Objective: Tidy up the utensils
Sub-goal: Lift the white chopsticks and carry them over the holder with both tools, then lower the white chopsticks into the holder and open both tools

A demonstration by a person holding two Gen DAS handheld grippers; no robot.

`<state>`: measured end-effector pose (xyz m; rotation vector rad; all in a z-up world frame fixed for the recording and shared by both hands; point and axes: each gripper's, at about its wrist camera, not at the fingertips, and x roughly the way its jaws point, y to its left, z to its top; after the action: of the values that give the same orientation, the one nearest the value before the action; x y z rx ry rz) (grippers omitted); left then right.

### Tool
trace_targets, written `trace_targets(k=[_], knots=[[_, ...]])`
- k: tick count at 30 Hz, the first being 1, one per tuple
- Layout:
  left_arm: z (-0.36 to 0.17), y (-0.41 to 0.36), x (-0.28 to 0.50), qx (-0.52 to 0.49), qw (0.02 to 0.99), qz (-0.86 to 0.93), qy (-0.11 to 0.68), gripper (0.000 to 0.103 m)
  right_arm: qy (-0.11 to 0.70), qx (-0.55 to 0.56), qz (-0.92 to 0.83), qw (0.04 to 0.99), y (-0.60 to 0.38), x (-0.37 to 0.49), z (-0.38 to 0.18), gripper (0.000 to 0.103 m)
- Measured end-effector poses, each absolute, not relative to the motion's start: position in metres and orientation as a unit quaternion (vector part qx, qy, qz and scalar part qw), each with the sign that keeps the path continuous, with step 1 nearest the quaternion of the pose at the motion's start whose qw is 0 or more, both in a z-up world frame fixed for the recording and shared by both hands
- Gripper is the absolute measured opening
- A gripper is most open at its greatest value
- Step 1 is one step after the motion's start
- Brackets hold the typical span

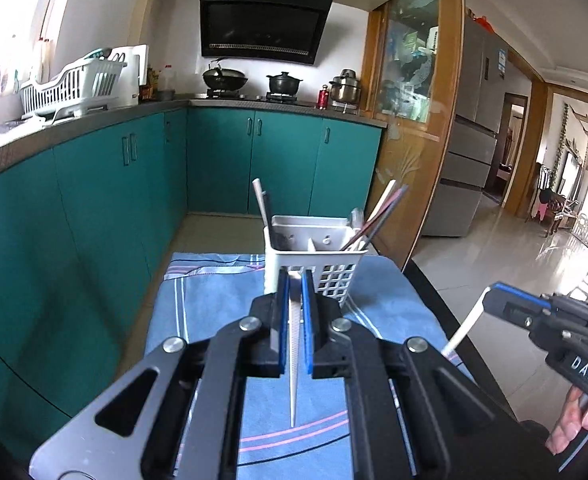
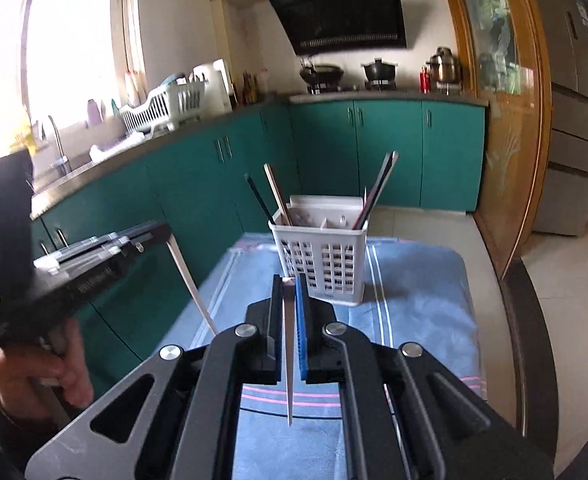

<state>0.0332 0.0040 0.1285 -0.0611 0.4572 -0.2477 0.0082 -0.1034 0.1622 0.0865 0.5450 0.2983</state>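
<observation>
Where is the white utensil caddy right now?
In both views the white utensil caddy stands centrally at the far end of the blue cloth, ahead of both tools.

Both wrist cams look forward along their claws, close over the table [image 1: 373, 280], sharing the white utensil basket [image 1: 313, 256] and kitchen behind.

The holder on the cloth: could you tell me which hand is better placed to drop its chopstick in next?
Probably the left gripper: its chopstick sits right in front of the holder, while the right gripper looks slightly farther back.
</observation>
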Motion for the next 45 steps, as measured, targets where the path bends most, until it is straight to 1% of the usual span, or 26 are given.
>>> trace_targets(k=[7, 12, 15, 18, 22, 30, 34, 38, 41, 45], knots=[[0.158, -0.012, 0.013, -0.012, 0.971, -0.129, 0.203, 0.006, 0.245, 0.044, 0.155, 0.956, -0.111, -0.003, 0.192, 0.006], [0.159, -0.016, 0.011, -0.008, 0.970, -0.129, 0.208, 0.006, 0.247, 0.043, 0.161, 0.955, -0.113, -0.001, 0.192, 0.006], [0.155, -0.017, 0.020, -0.009, 0.967, -0.128, 0.218, 0.006, 0.256, 0.047, 0.165, 0.951, -0.115, 0.004, 0.187, 0.006], [0.162, -0.017, 0.035, -0.014, 0.965, -0.133, 0.224, 0.006, 0.261, 0.050, 0.169, 0.949, -0.117, 0.014, 0.190, 0.006], [0.194, -0.018, 0.056, -0.023, 0.967, -0.140, 0.213, 0.006, 0.244, 0.046, 0.171, 0.954, -0.116, 0.032, 0.215, 0.006], [0.293, -0.018, 0.113, -0.044, 0.976, -0.136, 0.161, 0.006, 0.178, 0.028, 0.154, 0.972, -0.110, 0.084, 0.306, 0.006], [0.317, -0.018, 0.154, -0.052, 0.980, -0.122, 0.150, 0.006, 0.162, 0.030, 0.134, 0.977, -0.113, 0.124, 0.329, 0.006], [0.306, -0.020, 0.191, -0.056, 0.980, -0.115, 0.154, 0.006, 0.163, 0.047, 0.118, 0.978, -0.119, 0.164, 0.319, 0.006], [0.273, -0.024, 0.217, -0.058, 0.977, -0.110, 0.172, 0.006, 0.176, 0.058, 0.114, 0.976, -0.121, 0.185, 0.294, 0.006], [0.217, -0.028, 0.245, -0.054, 0.970, -0.104, 0.213, 0.006, 0.204, 0.065, 0.114, 0.970, -0.122, 0.213, 0.240, 0.006]])
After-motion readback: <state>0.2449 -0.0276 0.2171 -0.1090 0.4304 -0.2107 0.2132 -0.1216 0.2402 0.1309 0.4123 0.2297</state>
